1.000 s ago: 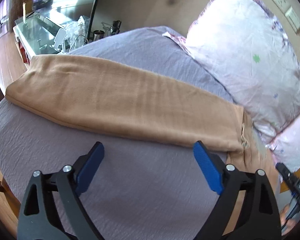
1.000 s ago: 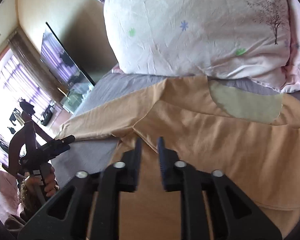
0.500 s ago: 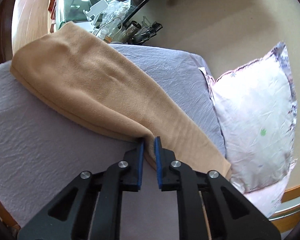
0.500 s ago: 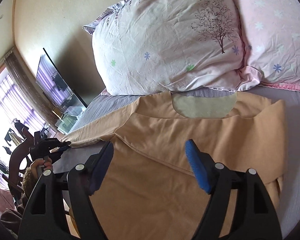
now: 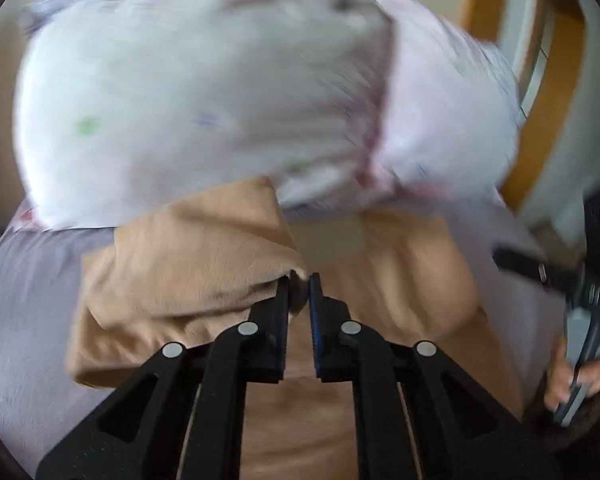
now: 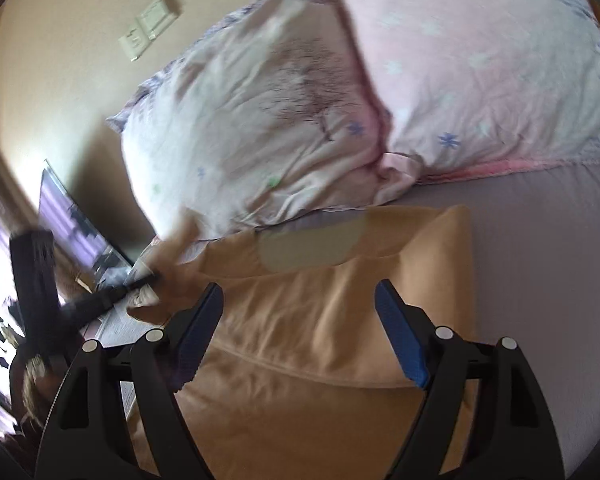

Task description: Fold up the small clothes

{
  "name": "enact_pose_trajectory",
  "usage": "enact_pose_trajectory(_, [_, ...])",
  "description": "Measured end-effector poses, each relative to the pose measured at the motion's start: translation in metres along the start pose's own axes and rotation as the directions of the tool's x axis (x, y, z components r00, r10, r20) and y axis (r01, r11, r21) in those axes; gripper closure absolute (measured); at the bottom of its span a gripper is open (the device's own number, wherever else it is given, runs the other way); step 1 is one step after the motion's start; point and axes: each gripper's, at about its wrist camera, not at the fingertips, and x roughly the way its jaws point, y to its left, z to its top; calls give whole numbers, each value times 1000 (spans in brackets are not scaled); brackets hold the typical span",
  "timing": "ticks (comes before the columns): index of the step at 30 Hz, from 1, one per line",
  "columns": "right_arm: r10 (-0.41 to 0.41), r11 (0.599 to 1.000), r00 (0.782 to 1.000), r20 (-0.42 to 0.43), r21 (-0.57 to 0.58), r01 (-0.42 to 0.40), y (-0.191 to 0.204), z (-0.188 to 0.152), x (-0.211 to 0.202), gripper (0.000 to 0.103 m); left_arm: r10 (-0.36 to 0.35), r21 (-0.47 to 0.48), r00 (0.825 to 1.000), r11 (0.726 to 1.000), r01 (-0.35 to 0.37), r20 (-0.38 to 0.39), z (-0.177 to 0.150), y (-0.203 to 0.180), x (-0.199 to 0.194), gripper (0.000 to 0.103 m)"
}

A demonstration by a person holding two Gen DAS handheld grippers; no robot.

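A tan long-sleeved top lies on the grey-lilac bed sheet, neck opening toward the pillows. My left gripper is shut on the tan sleeve and holds it lifted and bunched over the top's body; the view is motion-blurred. In the right wrist view the left gripper shows at the left with the sleeve. My right gripper is open and empty above the top's body, whose right side is folded in.
Two pillows, one white and one pink, lean at the head of the bed just behind the top. A wall socket, a TV and a window are at the left. A wooden headboard edge is at the right.
My left gripper closed on the sleeve's edge and carried it across toward the top's body. My right gripper opened, let go of the top and drew back.
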Motion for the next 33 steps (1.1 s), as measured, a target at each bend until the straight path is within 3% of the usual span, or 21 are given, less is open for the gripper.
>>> enact_pose_trajectory(1, [-13,1000,1000,-11,27,13,-10,1,4,24,-36,104,996,994,45,-83,-12,-35,23,89])
enact_pose_trajectory(2, [-16,999,1000,-19,42,17,-15,2,5,24,-49,149,992,987,67,-118,-21,-49,33,89])
enact_pose_trajectory(3, [-15,998,999,-33,58,17,-21,1,8,24,-61,184,990,979,85,-129,-33,-60,34,86])
enact_pose_trajectory(4, [-5,997,999,-54,72,9,-27,1,11,24,-68,199,990,976,91,-122,-40,-61,30,76])
enact_pose_trajectory(5, [-2,997,998,-67,74,7,-30,0,14,26,-70,206,994,975,87,-90,-49,-58,19,69])
enact_pose_trajectory(7, [-14,997,995,-100,73,21,-34,-1,23,32,-41,199,999,979,39,8,-59,-39,-9,41])
enact_pose_trajectory(10, [22,997,986,-166,77,-9,-29,-1,47,48,110,147,983,980,-132,149,-74,1,-59,20])
enact_pose_trajectory(13, [11,1000,980,-197,-15,-14,0,1,69,50,206,63,961,973,-221,183,-84,30,-86,18])
enact_pose_trajectory(16, [-43,976,977,-210,-219,-4,50,-2,90,50,243,-32,953,970,-242,182,-100,57,-109,17])
enact_pose_trajectory(19, [-119,938,965,-233,-344,33,83,-7,119,50,255,-66,949,967,-247,187,-111,64,-121,17])
enact_pose_trajectory(20, [-149,931,959,-239,-360,55,85,-8,129,63,251,-75,949,968,-241,190,-113,65,-120,16])
enact_pose_trajectory(21, [-170,927,955,-243,-367,72,84,-8,140,98,247,-82,950,968,-235,191,-113,65,-120,14])
enact_pose_trajectory(22, [-173,934,953,-250,-348,78,79,-5,148,98,238,-89,953,970,-224,191,-114,65,-120,13])
enact_pose_trajectory(24, [-148,961,970,-194,-260,94,63,4,137,98,225,-105,956,972,-208,189,-115,66,-118,13])
enact_pose_trajectory(26, [-115,986,991,-67,-129,105,39,15,98,98,225,-119,955,972,-205,192,-119,69,-117,12])
enact_pose_trajectory(28, [-143,989,987,79,37,140,3,15,47,98,228,-132,956,970,-205,187,-124,73,-116,12])
enact_pose_trajectory(29, [-180,978,977,111,127,165,-18,10,28,95,227,-141,957,969,-203,183,-127,76,-115,12])
enact_pose_trajectory(30, [-231,956,967,112,212,204,-39,1,14,83,226,-151,958,968,-201,177,-129,79,-113,12])
enact_pose_trajectory(31, [-310,916,948,69,289,279,-62,-10,4,75,226,-160,959,967,-199,170,-131,82,-111,12])
enact_pose_trajectory(32, [-340,893,940,39,326,309,-77,-19,-2,63,225,-170,960,965,-197,164,-132,85,-109,12])
enact_pose_trajectory(33, [-341,882,940,29,356,309,-89,-27,-9,61,222,-181,962,964,-193,159,-134,86,-108,12])
